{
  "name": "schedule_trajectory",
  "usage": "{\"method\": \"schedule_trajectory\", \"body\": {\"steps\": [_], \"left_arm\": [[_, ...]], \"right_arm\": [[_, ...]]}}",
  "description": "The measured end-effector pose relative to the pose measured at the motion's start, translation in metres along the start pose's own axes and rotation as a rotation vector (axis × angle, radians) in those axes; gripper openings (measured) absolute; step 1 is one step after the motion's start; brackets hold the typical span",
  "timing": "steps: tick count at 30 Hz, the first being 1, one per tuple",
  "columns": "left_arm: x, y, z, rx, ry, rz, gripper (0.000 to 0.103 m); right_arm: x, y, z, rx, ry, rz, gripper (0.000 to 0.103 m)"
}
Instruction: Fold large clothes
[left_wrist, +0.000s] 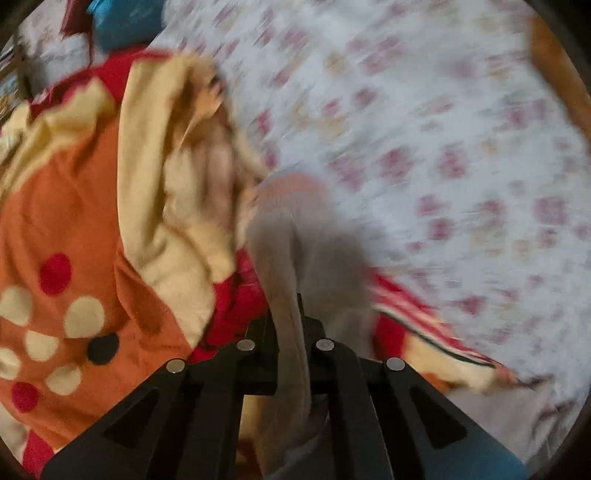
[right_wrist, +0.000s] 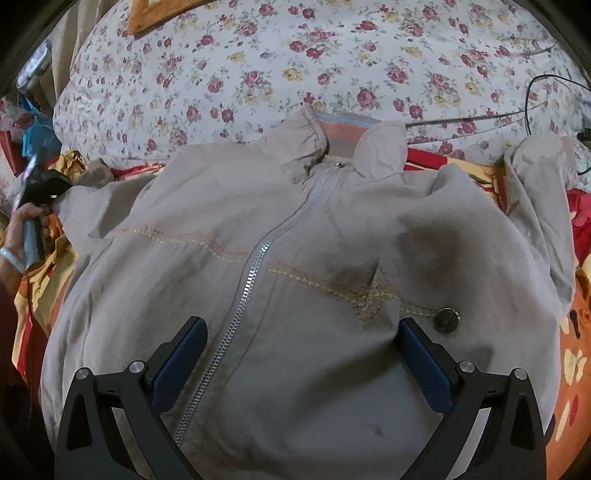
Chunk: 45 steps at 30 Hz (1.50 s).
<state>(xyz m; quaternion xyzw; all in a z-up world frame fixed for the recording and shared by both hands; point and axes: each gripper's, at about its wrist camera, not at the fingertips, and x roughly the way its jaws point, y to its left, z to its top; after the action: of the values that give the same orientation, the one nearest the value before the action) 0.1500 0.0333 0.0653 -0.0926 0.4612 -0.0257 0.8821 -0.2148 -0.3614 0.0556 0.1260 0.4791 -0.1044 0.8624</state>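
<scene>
Pinching the jacket's sleeve end, our left gripper (left_wrist: 288, 325) has its jaws pressed together on a band of beige fabric that runs up between the fingers. The beige zip jacket (right_wrist: 295, 258) lies face up on an orange-and-red patterned blanket (left_wrist: 74, 221), which is spread over the bed's floral sheet (right_wrist: 258, 66). The jacket's collar (right_wrist: 340, 136) points toward the far edge of the bed and its hem toward us, so the long axis runs away from the right gripper (right_wrist: 303, 354), following the zipper (right_wrist: 258, 258).

Our right gripper hangs over the lower chest with its jaws spread wide, one finger on each side of the zipper; we cannot tell whether the blue pads (right_wrist: 424, 365) touch the cloth. A metal button (right_wrist: 447, 320) sits just beside the right-hand finger.

The left gripper appears at the left edge of the right wrist view, at the outer end of that sleeve. We judge the coming move to be drawing this sleeve inward across the chest, toward the zipper line. The opposite sleeve (right_wrist: 535, 206) lies bunched near the blanket's right edge, nearer the right gripper.
</scene>
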Motion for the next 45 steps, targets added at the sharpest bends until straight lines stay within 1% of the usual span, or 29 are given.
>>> {"method": "schedule_trajectory", "body": {"steps": [1, 4, 6, 8, 10, 11, 12, 13, 15, 16, 17, 18, 20, 22, 24, 25, 27, 29, 31, 32, 34, 35, 37, 39, 40, 41, 42, 43, 45], "left_arm": [[-0.012, -0.004, 0.000, 0.014, -0.012, -0.029, 0.002], [-0.065, -0.037, -0.004, 0.090, -0.067, -0.154, 0.002], [-0.100, -0.068, -0.010, 0.161, -0.105, -0.241, 0.002], [-0.133, -0.103, -0.024, 0.230, -0.118, -0.340, 0.002], [-0.159, -0.143, -0.048, 0.302, -0.106, -0.440, 0.002], [-0.168, -0.157, -0.060, 0.328, -0.098, -0.480, 0.002], [-0.175, -0.176, -0.077, 0.360, -0.082, -0.533, 0.002], [-0.181, -0.191, -0.091, 0.385, -0.065, -0.565, 0.002], [-0.182, -0.227, -0.133, 0.452, -0.001, -0.641, 0.002], [-0.180, -0.239, -0.150, 0.476, 0.028, -0.660, 0.004], [-0.171, -0.256, -0.177, 0.508, 0.078, -0.667, 0.015], [-0.166, -0.266, -0.197, 0.521, 0.117, -0.668, 0.040], [-0.147, -0.279, -0.228, 0.542, 0.196, -0.646, 0.072], [-0.136, -0.280, -0.252, 0.561, 0.247, -0.597, 0.072], [-0.140, -0.270, -0.257, 0.590, 0.251, -0.565, 0.072], [-0.144, -0.263, -0.256, 0.601, 0.238, -0.546, 0.072], [-0.162, -0.239, -0.248, 0.640, 0.162, -0.488, 0.072], [-0.168, -0.215, -0.239, 0.660, 0.072, -0.370, 0.076], [-0.165, -0.190, -0.229, 0.652, -0.007, -0.208, 0.076], [-0.159, -0.175, -0.222, 0.628, -0.028, -0.128, 0.076], [-0.141, -0.150, -0.210, 0.564, -0.019, -0.017, 0.076], [-0.131, -0.140, -0.205, 0.526, -0.006, 0.007, 0.076], [-0.111, -0.126, -0.198, 0.450, 0.020, 0.031, 0.076], [-0.097, -0.121, -0.198, 0.425, 0.040, 0.039, 0.076], [-0.093, -0.122, -0.198, 0.427, 0.049, 0.041, 0.076], [-0.089, -0.122, -0.198, 0.430, 0.060, 0.045, 0.077], [-0.088, -0.121, -0.198, 0.426, 0.065, 0.042, 0.077], [-0.089, -0.120, -0.197, 0.419, 0.065, 0.035, 0.077], [-0.090, -0.119, -0.199, 0.424, 0.064, 0.033, 0.078]], "right_arm": [[-0.002, -0.001, 0.000, 0.005, -0.007, 0.001, 0.102], [-0.014, -0.006, 0.004, 0.019, -0.040, 0.003, 0.102], [-0.026, -0.012, 0.007, 0.037, -0.072, -0.001, 0.102], [-0.038, -0.018, 0.008, 0.056, -0.101, 0.001, 0.102], [-0.051, -0.026, 0.009, 0.076, -0.127, -0.007, 0.102], [-0.057, -0.030, 0.009, 0.084, -0.135, -0.012, 0.102], [-0.063, -0.034, 0.009, 0.096, -0.147, -0.023, 0.102], [-0.068, -0.039, 0.009, 0.108, -0.155, -0.035, 0.102], [-0.078, -0.053, 0.008, 0.147, -0.172, -0.063, 0.102], [-0.082, -0.060, 0.007, 0.169, -0.180, -0.072, 0.102], [-0.086, -0.068, 0.006, 0.193, -0.186, -0.080, 0.102], [-0.088, -0.078, 0.005, 0.220, -0.188, -0.088, 0.102], [-0.088, -0.093, 0.002, 0.266, -0.186, -0.097, 0.102], [-0.085, -0.104, -0.001, 0.306, -0.171, -0.095, 0.102], [-0.083, -0.111, -0.006, 0.326, -0.157, -0.081, 0.102], [-0.083, -0.113, -0.006, 0.330, -0.155, -0.072, 0.102], [-0.082, -0.110, -0.006, 0.328, -0.155, -0.052, 0.102], [-0.080, -0.106, -0.004, 0.313, -0.151, -0.030, 0.102], [-0.076, -0.099, 0.000, 0.295, -0.152, -0.023, 0.102], [-0.073, -0.094, 0.005, 0.277, -0.148, -0.024, 0.102], [-0.066, -0.081, 0.016, 0.236, -0.145, -0.025, 0.102], [-0.063, -0.074, 0.021, 0.210, -0.143, -0.017, 0.102], [-0.052, -0.057, 0.031, 0.146, -0.106, 0.030, 0.101], [-0.034, -0.044, 0.038, 0.114, -0.047, 0.082, 0.101], [-0.023, -0.042, 0.039, 0.118, -0.024, 0.091, 0.100], [-0.015, -0.043, 0.039, 0.123, -0.007, 0.093, 0.100], [-0.003, -0.050, 0.038, 0.142, 0.019, 0.084, 0.098], [0.006, -0.061, 0.035, 0.173, 0.047, 0.060, 0.092], [0.017, -0.086, 0.025, 0.248, 0.083, 0.041, 0.087]]}}
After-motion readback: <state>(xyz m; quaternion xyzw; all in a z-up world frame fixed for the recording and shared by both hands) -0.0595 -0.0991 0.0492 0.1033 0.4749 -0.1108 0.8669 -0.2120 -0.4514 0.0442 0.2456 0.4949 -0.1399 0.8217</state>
